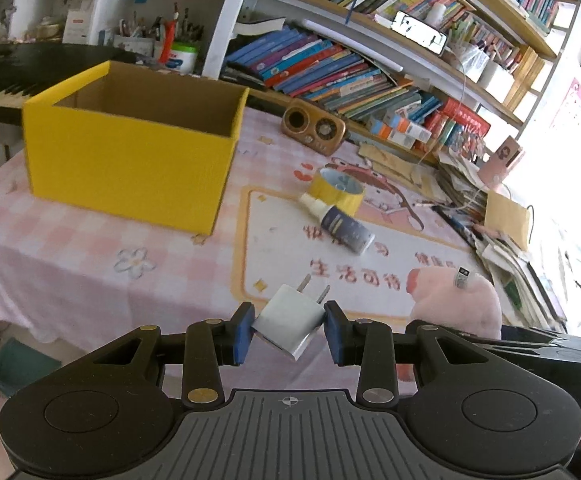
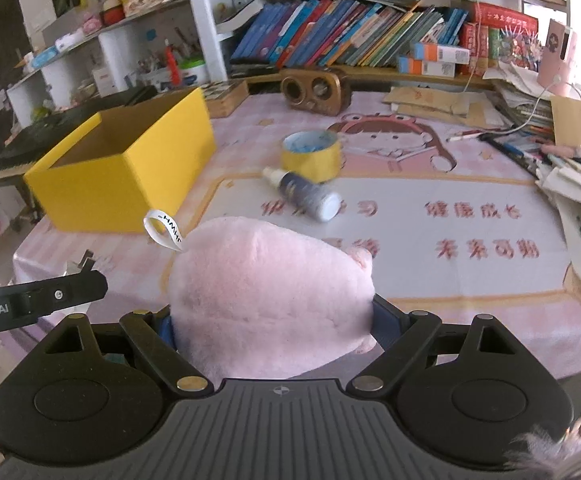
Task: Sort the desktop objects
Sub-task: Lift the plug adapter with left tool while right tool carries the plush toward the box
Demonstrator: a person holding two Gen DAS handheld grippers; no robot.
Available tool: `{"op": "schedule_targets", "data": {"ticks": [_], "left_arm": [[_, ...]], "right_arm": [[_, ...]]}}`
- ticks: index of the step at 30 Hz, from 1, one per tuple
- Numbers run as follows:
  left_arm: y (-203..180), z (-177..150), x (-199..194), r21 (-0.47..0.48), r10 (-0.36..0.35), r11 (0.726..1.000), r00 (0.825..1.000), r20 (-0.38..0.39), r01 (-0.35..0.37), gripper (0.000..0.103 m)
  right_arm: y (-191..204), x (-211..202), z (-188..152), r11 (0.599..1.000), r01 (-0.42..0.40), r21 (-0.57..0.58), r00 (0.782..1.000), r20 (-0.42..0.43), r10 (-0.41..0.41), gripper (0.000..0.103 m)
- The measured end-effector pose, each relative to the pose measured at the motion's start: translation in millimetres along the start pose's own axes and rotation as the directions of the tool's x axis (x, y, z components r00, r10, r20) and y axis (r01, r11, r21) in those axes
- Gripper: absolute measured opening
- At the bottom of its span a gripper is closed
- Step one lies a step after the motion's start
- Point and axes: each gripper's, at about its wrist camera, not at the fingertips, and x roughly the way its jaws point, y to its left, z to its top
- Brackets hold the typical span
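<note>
The left gripper (image 1: 289, 330) has its jaws clenched on a white plug (image 1: 288, 322), blue pads pressing its two sides, the prongs pointing away toward the far side of the worktop (image 1: 90, 240). The plug is held above the near edge, tilted a little.

The right gripper (image 2: 274, 320) grasps a pink plush toy (image 2: 266, 296) with its jaws spread wide around the soft body; the pads are mostly hidden behind the fur. A white loop tag (image 2: 162, 230) sticks out at the toy's left. From the left wrist view the toy (image 1: 458, 304) shows at the near right.

A yellow box (image 1: 130, 152), open at the top, stands at the far left on the pink checked cloth. Right of it a tape roll (image 1: 336, 190) sits upright, and a small bottle (image 1: 340, 224) lies on its side just beside it on the near side. A brown radio (image 1: 314, 126) stands at the far edge in front of shelves of books (image 1: 322, 68).
</note>
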Motion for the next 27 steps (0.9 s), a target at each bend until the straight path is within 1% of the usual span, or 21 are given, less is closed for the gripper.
{"op": "schedule_targets", "data": {"ticks": [5,10,17,27], "left_arm": [[16.3,-15.2,-21.4,-0.003,0.004,1.000,1.000,-0.005,-0.004,0.036],[34.2,-23.4,-37.5,-0.028,0.015,0.999,1.000,-0.003,-0.015,0.036],[52.4,-28.8,-55.8,-0.055,0.037,0.998,0.999,0.020,-0.036,0.036],[67.2,-31.1,-72.0,-0.089,0.073,0.994,0.995,0.064,-0.067,0.036]], "right_arm": [[25.7,-8.0,-20.1,1.000,-0.019,-0.009,1.000,-0.021,0.018,0.087],[50.6,-12.2,-33.1,0.998,-0.051,-0.038,0.998,-0.041,0.049,0.087],[78.8,-13.8,-39.4,0.992,-0.096,-0.080,0.994,-0.051,0.092,0.087],[102.1,-11.7,-37.6,0.981,-0.142,-0.131,0.989,-0.050,0.137,0.087]]}}
